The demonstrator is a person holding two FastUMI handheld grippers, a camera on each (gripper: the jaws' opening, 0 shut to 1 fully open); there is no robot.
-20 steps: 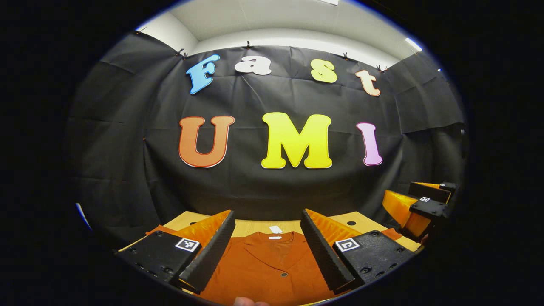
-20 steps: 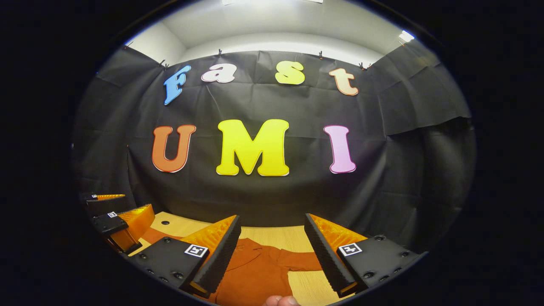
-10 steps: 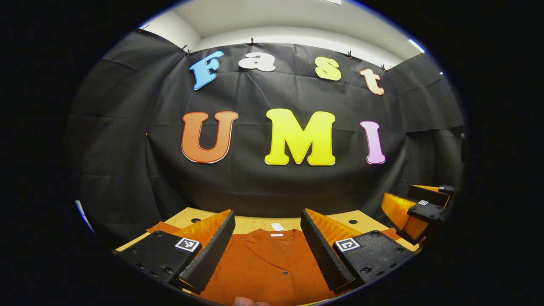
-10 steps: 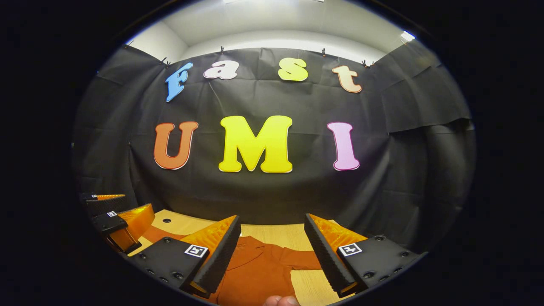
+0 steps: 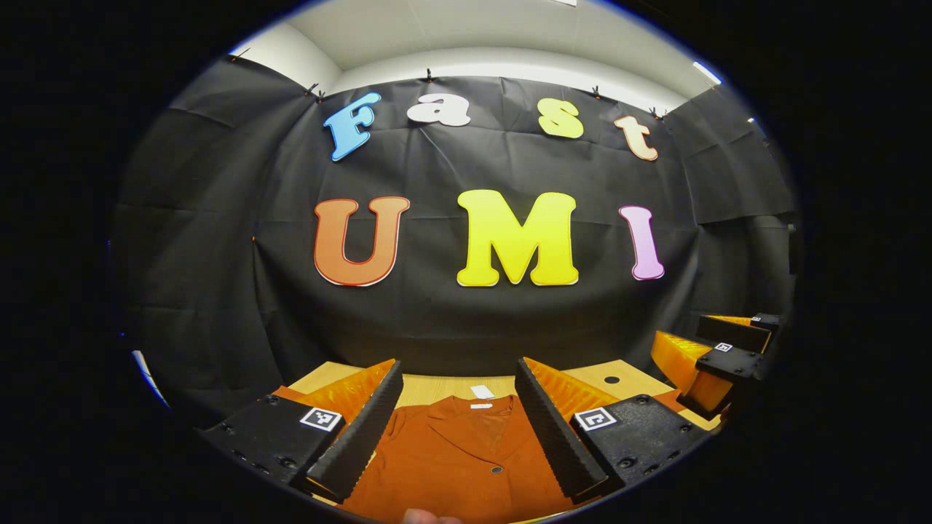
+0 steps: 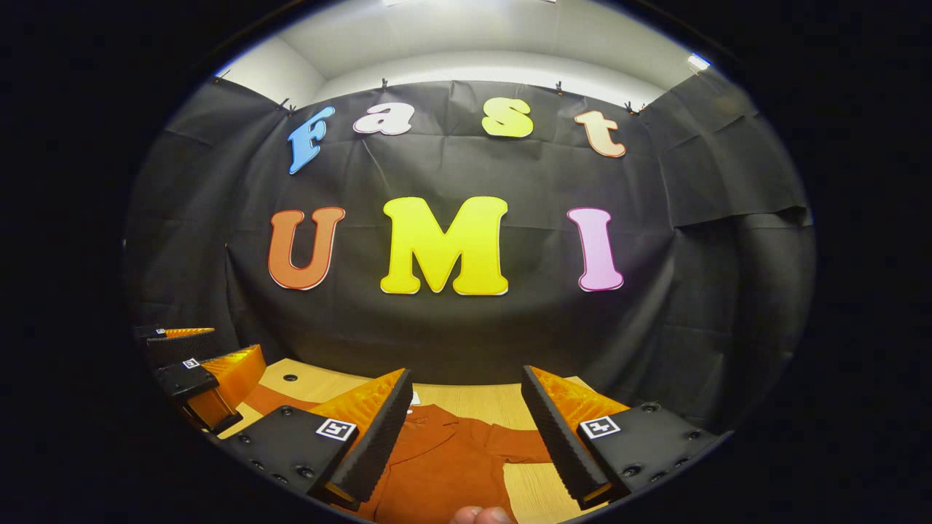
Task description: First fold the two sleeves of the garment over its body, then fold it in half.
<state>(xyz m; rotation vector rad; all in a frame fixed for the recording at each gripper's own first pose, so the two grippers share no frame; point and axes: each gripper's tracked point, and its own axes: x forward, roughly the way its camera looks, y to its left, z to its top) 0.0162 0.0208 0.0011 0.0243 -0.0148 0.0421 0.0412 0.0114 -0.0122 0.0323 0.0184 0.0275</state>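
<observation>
Right gripper [image 6: 466, 429] gapes above the garment [image 6: 444, 466].

This is a recording booth set up for demonstrations, not a lived-in room. Black cloth [image 5: 218, 240] hangs as a backdrop on three sides, pinned along its top edge with small clips [image 5: 428, 75], and wraps closely round a light wooden table [image 6: 473, 399]. Above the cloth show a plain white wall [image 5: 510, 62] and ceiling with strip lights [image 5: 708, 73]. The table has round cable holes [image 5: 611, 379] near its far corners, like an office desk.
</observation>
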